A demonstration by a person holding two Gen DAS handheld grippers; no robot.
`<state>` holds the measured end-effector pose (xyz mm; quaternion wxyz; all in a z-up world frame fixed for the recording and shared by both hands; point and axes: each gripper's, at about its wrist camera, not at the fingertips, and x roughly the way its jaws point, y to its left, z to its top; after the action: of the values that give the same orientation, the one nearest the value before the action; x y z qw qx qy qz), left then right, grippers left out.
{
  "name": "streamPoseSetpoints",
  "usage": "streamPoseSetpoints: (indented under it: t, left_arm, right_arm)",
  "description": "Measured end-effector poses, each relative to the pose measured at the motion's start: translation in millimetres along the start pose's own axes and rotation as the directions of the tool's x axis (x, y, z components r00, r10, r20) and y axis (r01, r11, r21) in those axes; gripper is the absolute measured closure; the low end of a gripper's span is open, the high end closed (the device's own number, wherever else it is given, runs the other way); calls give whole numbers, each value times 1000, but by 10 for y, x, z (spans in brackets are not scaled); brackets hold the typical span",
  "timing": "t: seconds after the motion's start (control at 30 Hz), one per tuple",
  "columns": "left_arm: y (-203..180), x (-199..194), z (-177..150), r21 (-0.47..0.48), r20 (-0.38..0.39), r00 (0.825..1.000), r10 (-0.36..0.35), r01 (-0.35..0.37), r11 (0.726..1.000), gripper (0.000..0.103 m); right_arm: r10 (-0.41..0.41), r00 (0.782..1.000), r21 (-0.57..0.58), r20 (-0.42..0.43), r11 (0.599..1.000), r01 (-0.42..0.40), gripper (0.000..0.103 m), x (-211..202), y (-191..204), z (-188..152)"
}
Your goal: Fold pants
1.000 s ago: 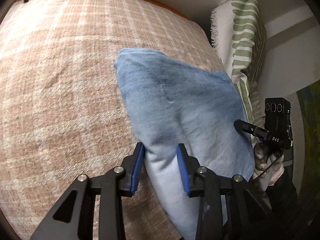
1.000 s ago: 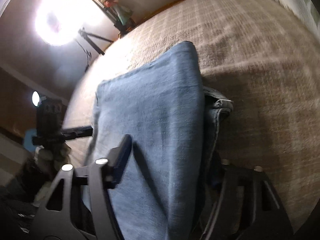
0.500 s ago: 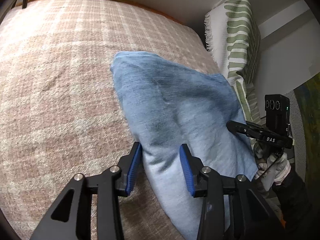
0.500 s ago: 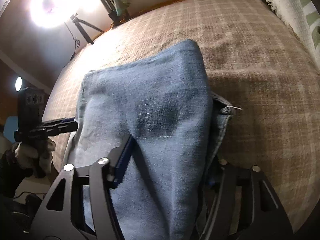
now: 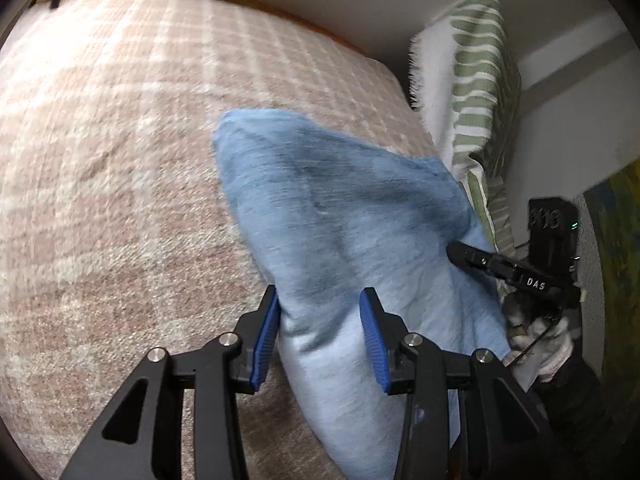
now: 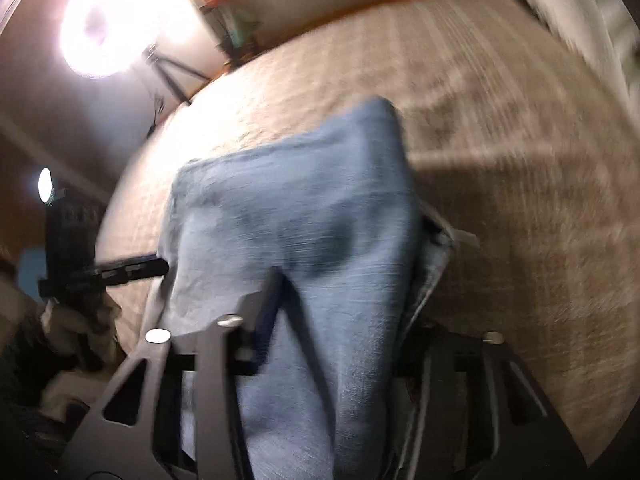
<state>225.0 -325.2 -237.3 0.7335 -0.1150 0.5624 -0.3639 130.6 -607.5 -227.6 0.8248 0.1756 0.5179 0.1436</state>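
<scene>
The folded light-blue denim pants (image 5: 360, 232) lie on a beige plaid bedspread (image 5: 120, 184). My left gripper (image 5: 318, 320) straddles their near left edge, blue pads apart with denim bunched between them. In the right wrist view the pants (image 6: 304, 220) fill the middle, and my right gripper (image 6: 348, 300) straddles their near end; its right finger is hidden under the cloth. The right gripper also shows in the left wrist view (image 5: 520, 272) at the pants' right edge. The left gripper shows at the left of the right wrist view (image 6: 120, 268).
A white and green striped cloth (image 5: 476, 80) hangs at the bed's far right. A bright lamp (image 6: 100, 28) on a tripod (image 6: 168, 72) stands beyond the bed's far left. The bed's wooden edge (image 5: 280, 12) runs along the back wall.
Both grippers have pushed forward over the pants' near ends, and the denim has bunched up and lifted between them. The right wrist view is now motion-blurred.
</scene>
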Motion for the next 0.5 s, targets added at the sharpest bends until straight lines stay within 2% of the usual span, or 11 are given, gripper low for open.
streamPoseSetpoints:
  t: [0.07, 0.17, 0.2, 0.23, 0.27, 0.3, 0.37, 0.43, 0.47, 0.5]
  left_arm:
    - [-65, 5, -11, 48, 4, 1000, 26, -26, 999, 65]
    - [-31, 48, -4, 20, -2, 1000, 10, -10, 1000, 66]
    - [-28, 56, 1, 13, 0, 1000, 5, -5, 1000, 68]
    - [-30, 61, 1, 11, 2, 1000, 5, -5, 1000, 68]
    - [-33, 66, 2, 11, 2, 1000, 5, -5, 1000, 68]
    - [-34, 70, 3, 11, 2, 1000, 5, -5, 1000, 68]
    - [-12, 69, 8, 5, -2, 1000, 0, 0, 1000, 68]
    - [2, 67, 10, 5, 1, 1000, -1, 1, 1000, 70]
    - [-7, 64, 15, 9, 5, 1000, 7, -7, 1000, 74]
    - [-13, 53, 18, 10, 10, 1000, 4, -4, 1000, 77]
  right_arm:
    - [24, 999, -39, 24, 999, -23, 77, -122, 101, 5]
    - [24, 1000, -33, 0, 999, -24, 74, -99, 61, 19]
    - [21, 1000, -22, -15, 1000, -22, 67, -57, 39, 19]
    - [9, 999, 4, -34, 1000, -9, 64, 16, -29, 15]
    - [5, 999, 18, -37, 1000, -4, 46, 72, -62, 26]
    - [-4, 999, 27, -41, 1000, 5, 34, 120, -98, 21]
    - [4, 1000, 32, -8, 999, -3, 34, 150, -136, 0]
    - [14, 1000, 24, 12, 1000, -14, 56, 162, -83, -12]
    - [37, 999, 21, 10, 999, -37, 63, 174, -20, -13]
    - [20, 1000, 4, 19, 1000, -20, 71, 161, 40, -17]
